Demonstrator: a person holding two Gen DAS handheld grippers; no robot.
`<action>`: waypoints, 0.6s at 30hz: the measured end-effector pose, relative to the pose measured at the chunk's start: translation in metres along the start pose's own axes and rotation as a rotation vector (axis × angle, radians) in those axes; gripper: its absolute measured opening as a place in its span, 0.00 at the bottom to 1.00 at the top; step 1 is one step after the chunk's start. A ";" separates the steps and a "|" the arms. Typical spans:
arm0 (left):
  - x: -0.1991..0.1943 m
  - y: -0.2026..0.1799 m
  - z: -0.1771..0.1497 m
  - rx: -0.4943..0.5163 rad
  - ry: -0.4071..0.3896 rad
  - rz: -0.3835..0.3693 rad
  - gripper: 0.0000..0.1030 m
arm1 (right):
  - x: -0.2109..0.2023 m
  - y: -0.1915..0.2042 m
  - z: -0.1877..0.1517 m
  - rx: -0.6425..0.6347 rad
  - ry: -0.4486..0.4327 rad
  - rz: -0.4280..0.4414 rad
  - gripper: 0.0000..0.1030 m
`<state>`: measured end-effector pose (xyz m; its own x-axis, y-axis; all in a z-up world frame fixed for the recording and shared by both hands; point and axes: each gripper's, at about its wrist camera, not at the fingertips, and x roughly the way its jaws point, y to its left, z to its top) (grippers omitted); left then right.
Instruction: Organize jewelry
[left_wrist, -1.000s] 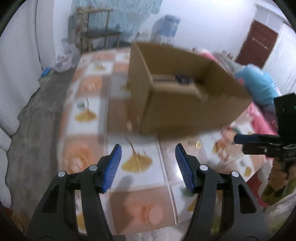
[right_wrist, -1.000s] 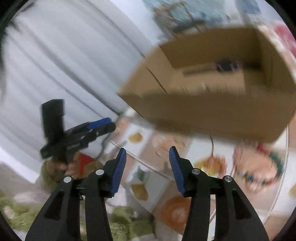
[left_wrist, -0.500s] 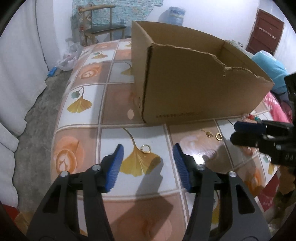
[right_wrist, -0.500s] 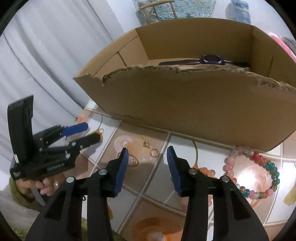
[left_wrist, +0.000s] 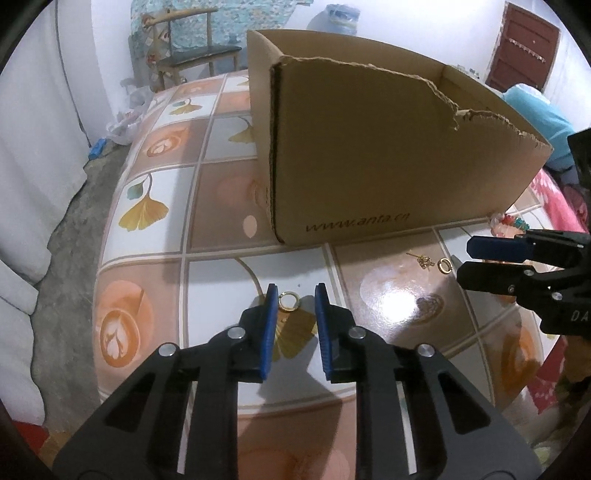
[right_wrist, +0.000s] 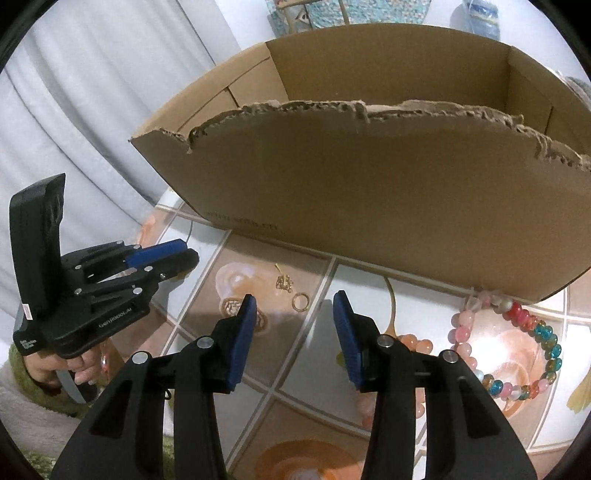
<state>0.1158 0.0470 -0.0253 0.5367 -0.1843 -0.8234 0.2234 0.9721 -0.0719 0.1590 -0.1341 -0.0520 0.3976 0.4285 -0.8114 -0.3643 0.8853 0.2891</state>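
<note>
Two gold rings on glossy tile | left gripper (left_wrist: 295, 291) narrowing around round ring (left_wrist: 289, 300), unpinched | right gripper (right_wrist: 291, 302) empty, half-open

Right gripper (right_wrist: 293, 306) stood open above a gold ring (right_wrist: 300, 301) and earring (right_wrist: 283, 282) on the tiled table (right_wrist: 295, 417), before a torn cardboard box (right_wrist: 388, 184); a bead bracelet (right_wrist: 532, 354) lay right, the left gripper (right_wrist: 173, 258) left.

Both wrist views look steeply down, close over tiled table (left_wrist: 147, 273), toward cardboard box (left_wrist: 388, 155); shared: box front, small gold ring (right_wrist: 300, 301).
</note>
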 end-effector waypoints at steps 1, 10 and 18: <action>0.000 -0.001 -0.001 0.004 -0.001 0.003 0.19 | -0.001 0.000 0.000 -0.002 -0.001 -0.002 0.41; -0.004 -0.006 -0.003 0.030 -0.004 0.004 0.10 | 0.000 0.005 -0.003 -0.043 -0.013 -0.025 0.41; -0.009 -0.013 -0.009 0.039 0.005 0.005 0.10 | 0.014 0.017 -0.001 -0.134 -0.001 -0.057 0.41</action>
<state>0.1008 0.0377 -0.0225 0.5338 -0.1783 -0.8266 0.2523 0.9666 -0.0455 0.1573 -0.1139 -0.0590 0.4219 0.3783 -0.8240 -0.4501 0.8763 0.1718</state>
